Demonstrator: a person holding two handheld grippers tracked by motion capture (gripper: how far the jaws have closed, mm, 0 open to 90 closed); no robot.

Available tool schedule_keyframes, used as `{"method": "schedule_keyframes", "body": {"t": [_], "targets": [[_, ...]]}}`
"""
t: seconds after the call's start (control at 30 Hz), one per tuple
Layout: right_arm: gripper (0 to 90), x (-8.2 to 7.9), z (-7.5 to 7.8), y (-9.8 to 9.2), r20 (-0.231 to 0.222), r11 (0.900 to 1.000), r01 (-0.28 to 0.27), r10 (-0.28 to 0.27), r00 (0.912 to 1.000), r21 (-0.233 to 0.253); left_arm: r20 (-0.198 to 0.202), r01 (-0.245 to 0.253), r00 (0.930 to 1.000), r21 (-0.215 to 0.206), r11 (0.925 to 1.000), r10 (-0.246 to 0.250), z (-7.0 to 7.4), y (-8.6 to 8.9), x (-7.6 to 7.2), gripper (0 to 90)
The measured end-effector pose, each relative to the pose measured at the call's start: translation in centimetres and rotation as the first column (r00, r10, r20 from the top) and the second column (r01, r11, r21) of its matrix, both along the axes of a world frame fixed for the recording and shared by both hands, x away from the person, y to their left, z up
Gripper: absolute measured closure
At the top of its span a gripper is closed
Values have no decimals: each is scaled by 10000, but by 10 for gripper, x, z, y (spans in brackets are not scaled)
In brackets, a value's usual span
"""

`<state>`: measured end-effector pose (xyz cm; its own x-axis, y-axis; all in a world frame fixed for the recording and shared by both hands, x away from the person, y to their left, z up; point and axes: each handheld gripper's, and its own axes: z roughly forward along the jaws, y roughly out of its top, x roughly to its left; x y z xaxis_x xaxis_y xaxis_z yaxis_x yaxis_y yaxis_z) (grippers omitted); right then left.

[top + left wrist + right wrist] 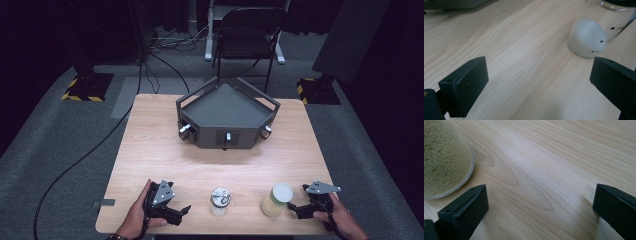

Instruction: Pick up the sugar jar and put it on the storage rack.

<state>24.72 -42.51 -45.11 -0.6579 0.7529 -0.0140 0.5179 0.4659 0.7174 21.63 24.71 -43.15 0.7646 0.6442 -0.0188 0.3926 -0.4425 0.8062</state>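
On the table's near edge: I hold a gripper in each hand, with two jars standing between them on the pale wooden table (pixel 150 145).
Left gripper: my left gripper (pixel 177 212) rests near the front left, its jaws spread wide with only bare wood between them.
Right gripper: my right gripper (pixel 296 209) sits at the front right, jaws likewise spread apart and pinching nothing.
Clear jar: a see-through jar (pixel 220 201) stands upright near the front middle, just to the right of my left gripper and apart from it. From above its top looks shiny and metallic. In the left gripper view it (pixel 596 35) has a frosted, whitish bottom and small black marks up its side.
Grain jar: a jar (pixel 276 200) filled with pale yellow grains stands upright just left of my right gripper, with a whitish top. In the right gripper view it (pixel 444 162) shows fine sandy grains through a clear wall.
Tray: a dark three-sided tray (pixel 226 107) with rails and knobs sits at the far middle, well apart from both jars.
Hard to make out: the clear jar's top is cut off in the left gripper view, and its marks are too small to read. The grain jar is cropped at the picture's left edge.
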Motion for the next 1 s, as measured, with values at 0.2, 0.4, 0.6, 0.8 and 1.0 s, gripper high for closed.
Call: {"method": "schedule_keyframes", "body": {"t": [0.2, 0.4, 0.6, 0.8, 1.0], "targets": [[0, 0, 0, 0, 1, 10000, -3, 3, 10000, -5, -24, 464, 9989, -156, 9988, -464, 3, -7, 1, 13], [0, 0, 0, 0, -2, 10000, 2, -2, 10000, 0, -116, 856, 9962, -219, 9961, -858, 5, -16, 5, 13], [0, 0, 0, 0, 0, 10000, -2, 2, 10000, -4, -189, 1173, 9929, -121, 9930, -1175, 5, -25, 7, 13], [0, 0, 0, 0, -1, 10000, 2, -2, 10000, 0, -427, 1474, 9880, -267, 9887, -1484, 5, -34, 14, 13], [0, 0, 0, 0, -2, 10000, 2, -2, 10000, 1, -553, 1698, 9837, -304, 9850, -1713, 4, -42, 20, 14]]}}
